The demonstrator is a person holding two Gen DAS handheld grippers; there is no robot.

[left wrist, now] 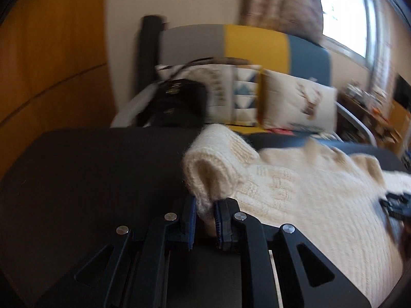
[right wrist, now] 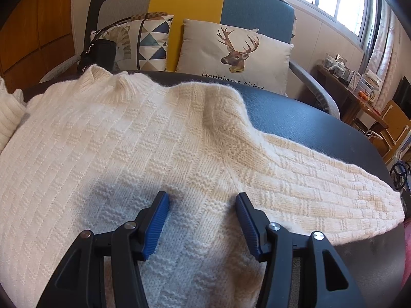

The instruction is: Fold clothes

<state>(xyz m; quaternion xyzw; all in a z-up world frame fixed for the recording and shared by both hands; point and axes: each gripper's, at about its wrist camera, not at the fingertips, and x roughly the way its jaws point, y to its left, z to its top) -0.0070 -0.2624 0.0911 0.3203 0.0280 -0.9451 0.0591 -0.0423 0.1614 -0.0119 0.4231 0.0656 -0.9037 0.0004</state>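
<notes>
In the left wrist view, the left gripper has its jaws narrow, pinched on the cuff of the cream sweater's sleeve, which lifts off the dark desk, probably to carry it across the body for a fold.

In the right wrist view, the right gripper hovers with jaws half wide over the sweater, holding nothing. The other sleeve lies flat, reaching toward the desk edge.

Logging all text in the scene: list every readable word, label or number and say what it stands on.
"Happiness ticket": printed under the stag picture on the deer cushion; its lower edge is cut off by the table rim.
The items on the side shelf are too small to read.
The cream sweater carries no text.
</notes>
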